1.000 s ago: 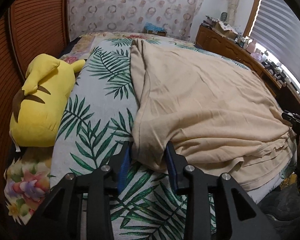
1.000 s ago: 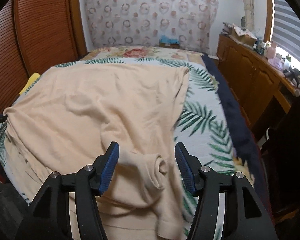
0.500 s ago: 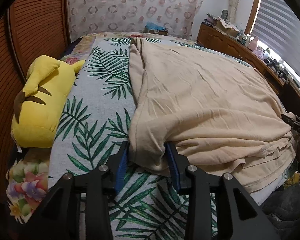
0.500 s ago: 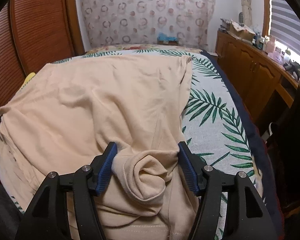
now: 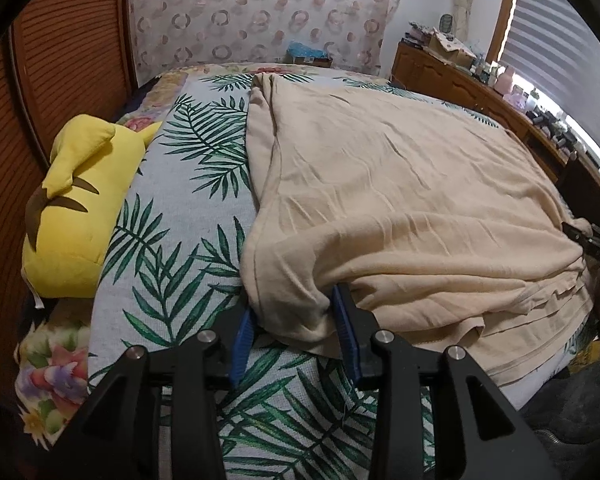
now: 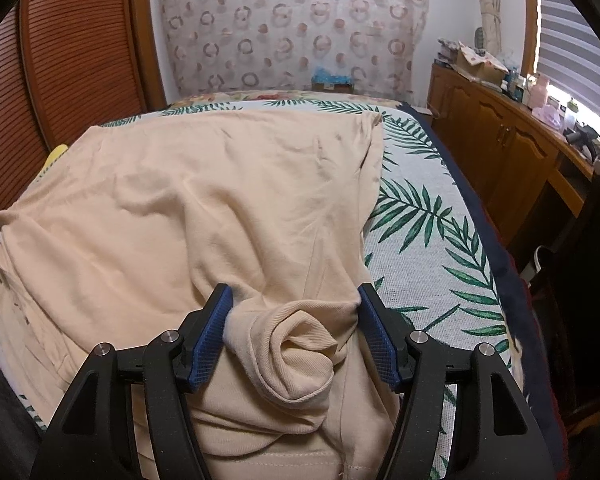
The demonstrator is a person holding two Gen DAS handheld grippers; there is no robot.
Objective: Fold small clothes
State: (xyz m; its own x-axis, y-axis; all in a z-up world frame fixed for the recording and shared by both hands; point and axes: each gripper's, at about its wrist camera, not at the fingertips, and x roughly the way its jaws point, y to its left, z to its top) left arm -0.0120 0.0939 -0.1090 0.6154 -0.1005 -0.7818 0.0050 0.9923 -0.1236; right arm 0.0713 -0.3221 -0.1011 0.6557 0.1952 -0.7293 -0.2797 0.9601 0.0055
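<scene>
A bedspread with green palm leaves lies under and ahead of the tool. A yellow plush toy rests on it to the far left. Straight ahead hangs a curtain with rings. To the right stands a wooden dresser, cluttered, under window blinds. A louvred wooden door is at the left.

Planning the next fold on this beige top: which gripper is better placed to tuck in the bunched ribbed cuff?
Right. The right gripper straddles the ribbed cuff; the left gripper sits at the beige top's opposite corner.
</scene>
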